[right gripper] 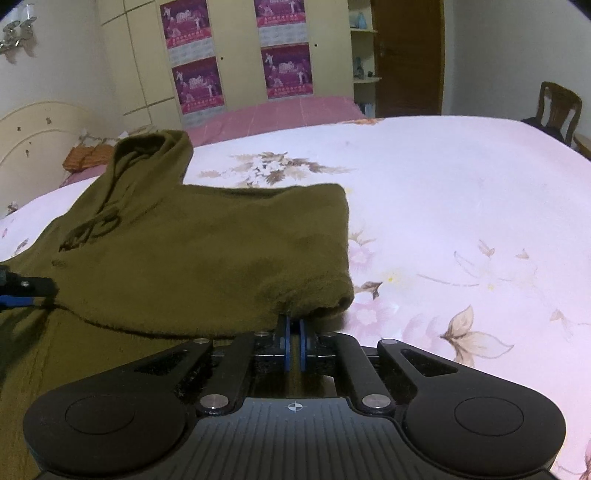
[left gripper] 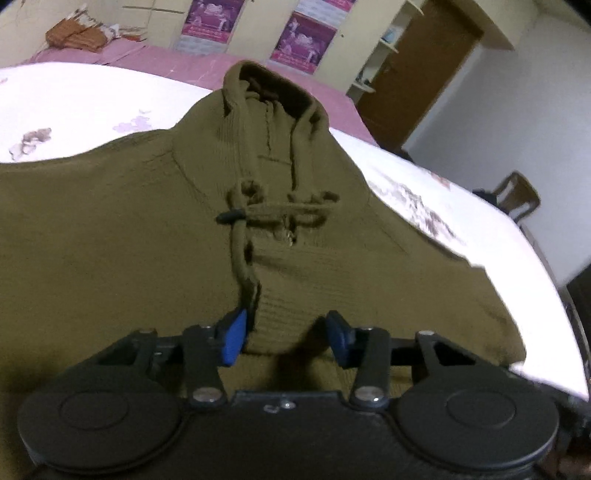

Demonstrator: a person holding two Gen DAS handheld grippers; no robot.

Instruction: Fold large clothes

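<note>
An olive-green hooded sweater (left gripper: pixel 147 229) lies on the floral bed sheet (left gripper: pixel 74 99), hood and drawstrings (left gripper: pixel 258 206) toward the far side. My left gripper (left gripper: pixel 286 334) is open, its blue pads on either side of a raised fold of the sweater's ribbed edge. In the right wrist view the sweater (right gripper: pixel 207 251) lies folded over on the left. My right gripper (right gripper: pixel 294 325) is shut on the sweater's near right corner. The left gripper's finger shows at the left edge of the right wrist view (right gripper: pixel 26 290).
The white floral sheet (right gripper: pixel 461 206) spreads to the right. A pink bed cover (right gripper: pixel 273 114), a wardrobe with posters (right gripper: pixel 240 55), a brown door (right gripper: pixel 406 55) and a wooden chair (right gripper: pixel 557 107) stand behind. Orange cloth (left gripper: pixel 77 35) lies near the headboard.
</note>
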